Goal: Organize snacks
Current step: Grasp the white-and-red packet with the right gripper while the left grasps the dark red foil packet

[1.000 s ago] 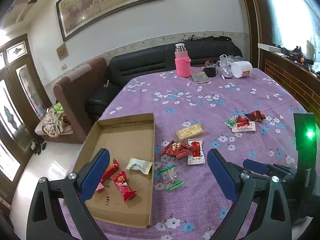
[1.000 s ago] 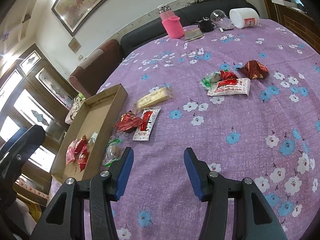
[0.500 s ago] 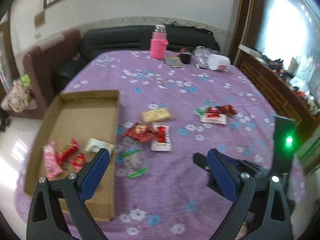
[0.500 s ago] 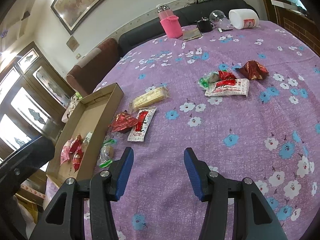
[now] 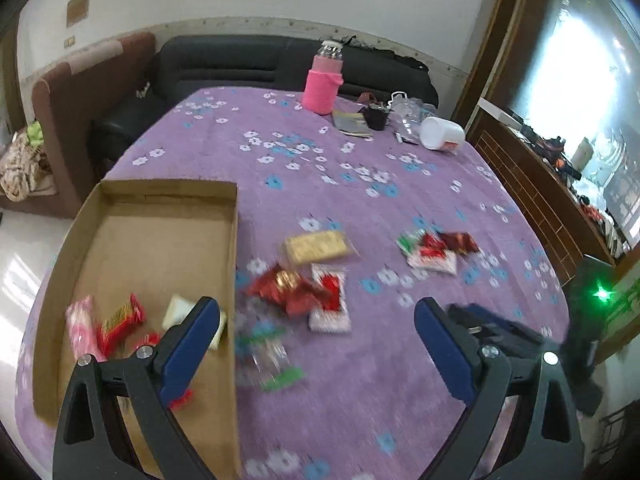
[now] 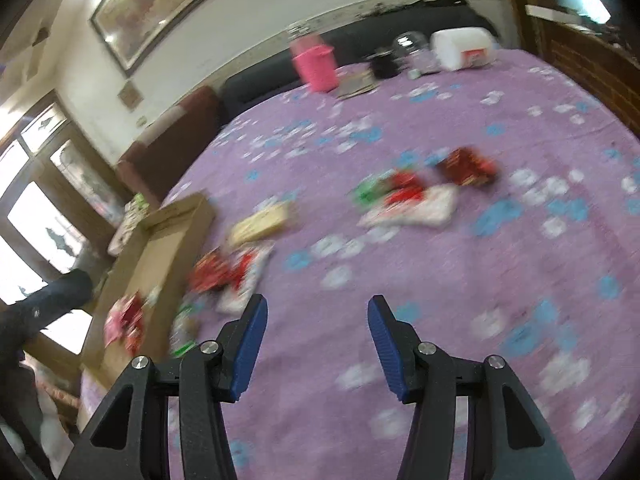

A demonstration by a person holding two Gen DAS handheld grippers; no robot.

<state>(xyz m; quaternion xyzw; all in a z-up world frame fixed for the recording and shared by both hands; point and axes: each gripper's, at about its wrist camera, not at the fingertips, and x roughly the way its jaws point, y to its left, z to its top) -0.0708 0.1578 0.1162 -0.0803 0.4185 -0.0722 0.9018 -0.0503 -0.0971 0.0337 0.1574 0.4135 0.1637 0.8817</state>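
Both pairs of blue-padded tongs, left tongs and right tongs, hang wide apart and empty over the purple flowered table, between pickups. At lower left, the shallow brown cardboard tray already holds a few wrappers. Just beyond its right wall lies a heap of red and clear-wrapped snacks, likely the next target; farther right, a second small pile of red and white packets waits.

a pink bottle stands beside a tipped white jar.
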